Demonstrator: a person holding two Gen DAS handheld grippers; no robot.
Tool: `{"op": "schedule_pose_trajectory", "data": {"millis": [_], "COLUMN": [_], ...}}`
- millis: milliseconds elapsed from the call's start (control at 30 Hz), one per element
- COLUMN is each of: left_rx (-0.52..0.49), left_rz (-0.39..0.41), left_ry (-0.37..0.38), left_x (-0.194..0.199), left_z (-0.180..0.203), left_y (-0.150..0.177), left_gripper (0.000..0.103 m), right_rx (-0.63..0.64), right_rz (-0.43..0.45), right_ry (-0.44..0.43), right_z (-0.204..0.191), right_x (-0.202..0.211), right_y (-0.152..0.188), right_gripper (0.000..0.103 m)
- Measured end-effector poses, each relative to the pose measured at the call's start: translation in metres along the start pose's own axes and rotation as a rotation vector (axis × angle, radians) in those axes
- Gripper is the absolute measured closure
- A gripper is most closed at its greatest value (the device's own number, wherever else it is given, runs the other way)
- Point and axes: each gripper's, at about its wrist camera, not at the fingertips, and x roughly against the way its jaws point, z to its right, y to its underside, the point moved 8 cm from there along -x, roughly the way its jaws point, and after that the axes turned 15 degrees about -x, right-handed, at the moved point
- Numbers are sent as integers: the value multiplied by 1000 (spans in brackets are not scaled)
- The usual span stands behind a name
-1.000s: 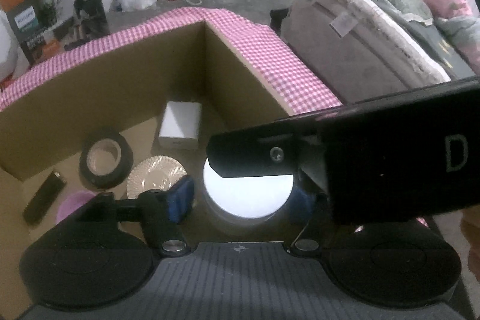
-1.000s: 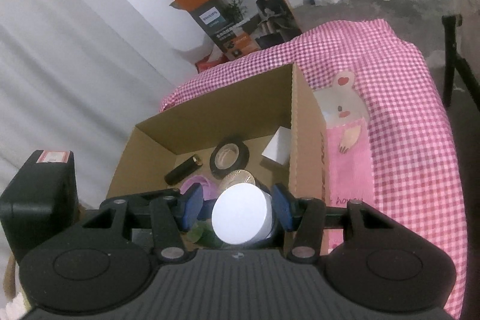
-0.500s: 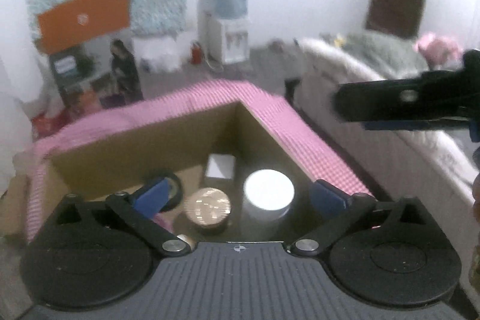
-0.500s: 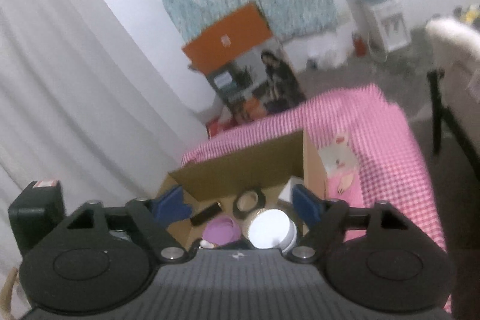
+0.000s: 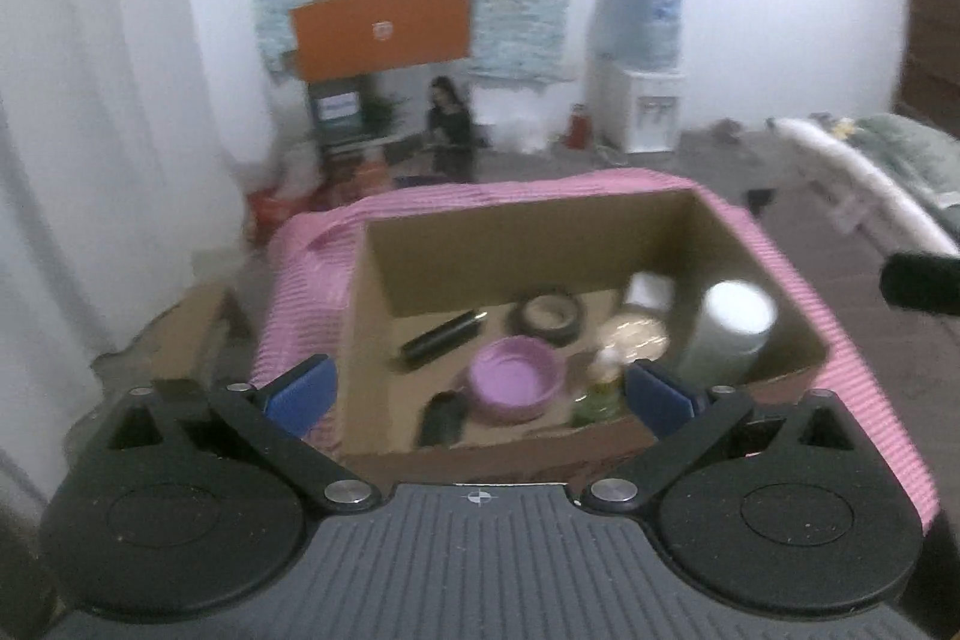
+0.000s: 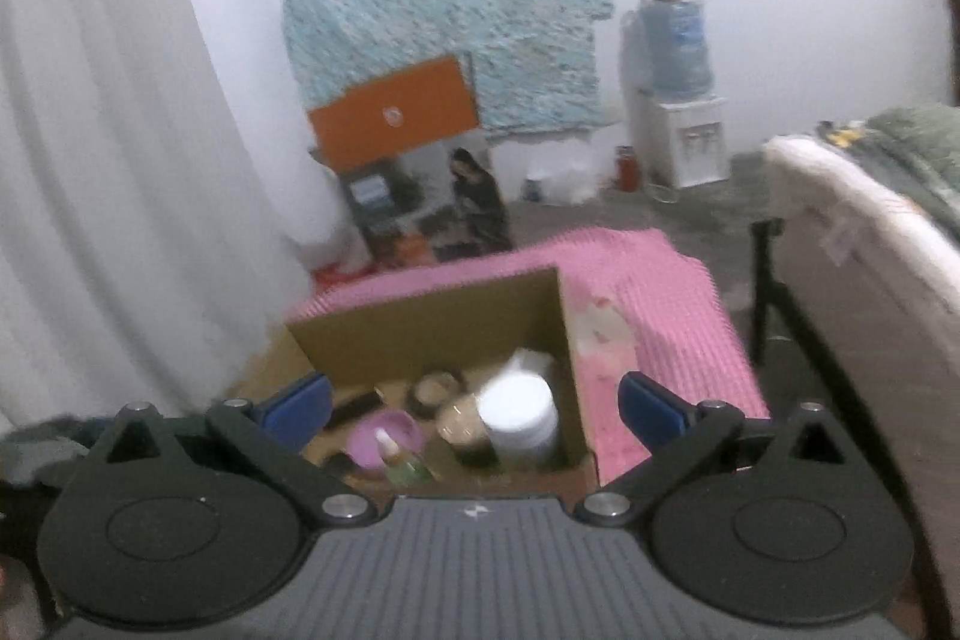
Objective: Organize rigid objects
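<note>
An open cardboard box (image 5: 600, 232) stands on a pink checked cloth. Inside are a white round jar (image 5: 729, 334) in the right near corner, a purple bowl (image 5: 513, 385), a black tape roll (image 5: 549, 319), a black cylinder (image 5: 441, 340), a gold lid (image 5: 636, 337) and a small green bottle (image 5: 603, 388). My left gripper (image 5: 480, 391) hangs open above and short of the box, holding nothing. My right gripper (image 6: 474, 406) is also back from the box (image 6: 432, 322), jaws still opening, nothing between them. The jar (image 6: 519, 415) stands free below.
The pink cloth (image 6: 672, 292) covers a low table. A bed (image 6: 870, 232) runs along the right, with a black tripod leg (image 6: 762, 292) beside it. A white curtain (image 6: 108, 160) hangs at the left. A water dispenser (image 6: 684, 136) stands at the far wall.
Both grippers opened off the white jar, rose and drew back from the box. The jar stays in the box's right corner. Both views now tilt up toward the room.
</note>
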Motion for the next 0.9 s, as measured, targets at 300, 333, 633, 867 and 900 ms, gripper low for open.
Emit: {"op": "schedule_pose_trajectory", "data": {"millis": [300, 333, 633, 867, 900], "left_rx": [51, 53, 96, 105, 102], "left_rz": [-79, -89, -110, -121, -121], "left_ry": [0, 2, 12, 9, 8], "left_x": [-24, -24, -24, -28, -28], "left_z": [-10, -11, -17, -20, -20], "left_y": [22, 25, 36, 38, 38], "left_gripper": [0, 0, 0, 0, 0], "right_rx": [72, 86, 163, 174, 174], "right_rz": [-38, -40, -58, -66, -69], "right_ry": [138, 146, 183, 200, 199], "right_z": [-17, -18, -25, -26, -26], "right_x": [-38, -42, -64, -71, -71], "right_y": [51, 54, 66, 67, 67], "right_gripper": [0, 0, 0, 0, 0]}}
